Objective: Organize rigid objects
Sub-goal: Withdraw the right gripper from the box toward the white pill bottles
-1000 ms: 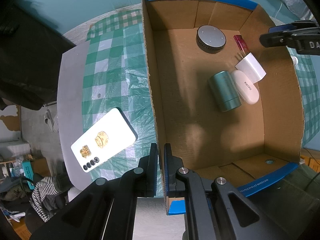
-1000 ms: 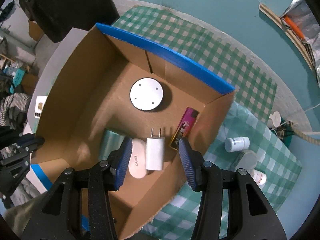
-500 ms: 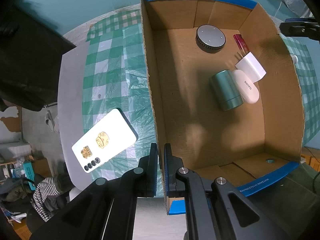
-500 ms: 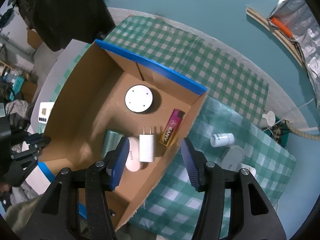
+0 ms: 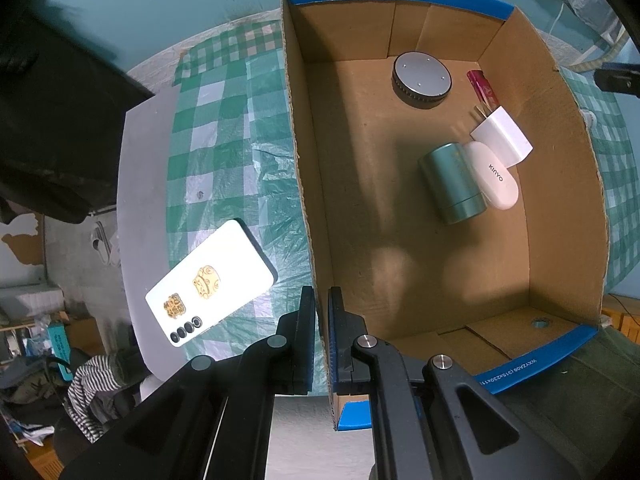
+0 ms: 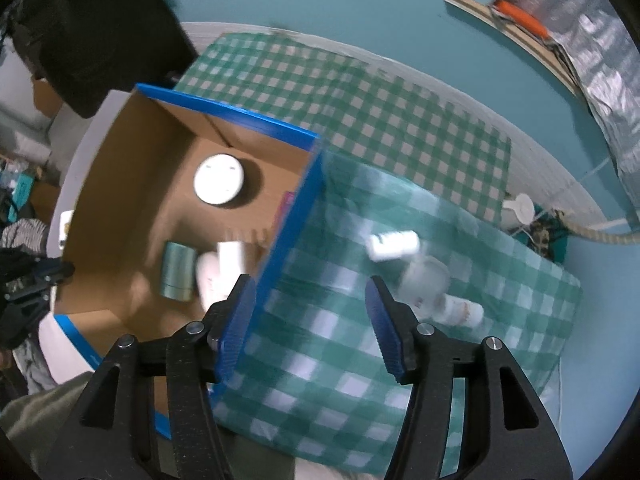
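Observation:
An open cardboard box [image 5: 304, 168] with blue-taped rims holds a round grey puck [image 5: 422, 74], a pink lighter [image 5: 483, 87], a white charger [image 5: 505, 138], a white Kinyo case [image 5: 494, 176] and a teal can [image 5: 452, 182]. My left gripper [image 5: 322, 308] is shut on the box's left wall near its front corner. My right gripper [image 6: 312, 320] is open and empty over the checked cloth, just right of the box [image 6: 298, 208]. White bottles [image 6: 394, 246] lie on the cloth ahead of it, blurred.
A white phone [image 5: 210, 282] lies face down on the checked cloth [image 5: 224, 152] left of the box. A white round lid [image 6: 520, 206] and cables sit at the cloth's far right edge. A dark object [image 6: 92, 36] stands behind the box.
My right gripper has pulled out of the box and swung right over the cloth toward the bottles, still open. My left gripper has kept its hold on the box wall.

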### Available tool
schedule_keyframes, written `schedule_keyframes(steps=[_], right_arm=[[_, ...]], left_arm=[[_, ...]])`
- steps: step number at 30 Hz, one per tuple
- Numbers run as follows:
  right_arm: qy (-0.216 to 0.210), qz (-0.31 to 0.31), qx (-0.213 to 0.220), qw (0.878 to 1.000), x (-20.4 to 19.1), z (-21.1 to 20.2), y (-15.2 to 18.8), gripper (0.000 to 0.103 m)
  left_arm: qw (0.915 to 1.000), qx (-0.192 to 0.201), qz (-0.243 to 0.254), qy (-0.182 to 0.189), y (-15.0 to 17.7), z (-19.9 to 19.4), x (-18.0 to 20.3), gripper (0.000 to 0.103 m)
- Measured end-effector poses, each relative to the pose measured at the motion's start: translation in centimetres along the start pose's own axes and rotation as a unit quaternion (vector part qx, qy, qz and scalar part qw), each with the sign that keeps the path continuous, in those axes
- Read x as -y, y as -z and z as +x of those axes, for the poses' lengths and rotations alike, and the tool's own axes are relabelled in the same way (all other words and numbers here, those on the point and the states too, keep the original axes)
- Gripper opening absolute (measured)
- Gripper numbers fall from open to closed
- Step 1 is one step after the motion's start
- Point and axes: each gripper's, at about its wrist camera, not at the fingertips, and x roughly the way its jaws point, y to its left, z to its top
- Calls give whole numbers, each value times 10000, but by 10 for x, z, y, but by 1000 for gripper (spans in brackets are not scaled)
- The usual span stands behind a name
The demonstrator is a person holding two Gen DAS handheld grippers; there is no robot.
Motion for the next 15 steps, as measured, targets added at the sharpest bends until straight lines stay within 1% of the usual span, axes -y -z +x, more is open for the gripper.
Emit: schedule_keyframes(steps=[2, 8, 15], right_arm=[[39, 102, -9, 9999, 13, 1, 5, 61], [31, 504, -57, 9987, 56, 11, 19, 61], [-43, 1046, -73, 9945, 112, 32, 35, 61]], left_arm=[[10000, -2, 3, -7, -1, -1, 0, 5], [10000, -7, 10, -38, -3, -2, -2, 5], [10000, -7, 6, -72, -3, -3, -2, 5]])
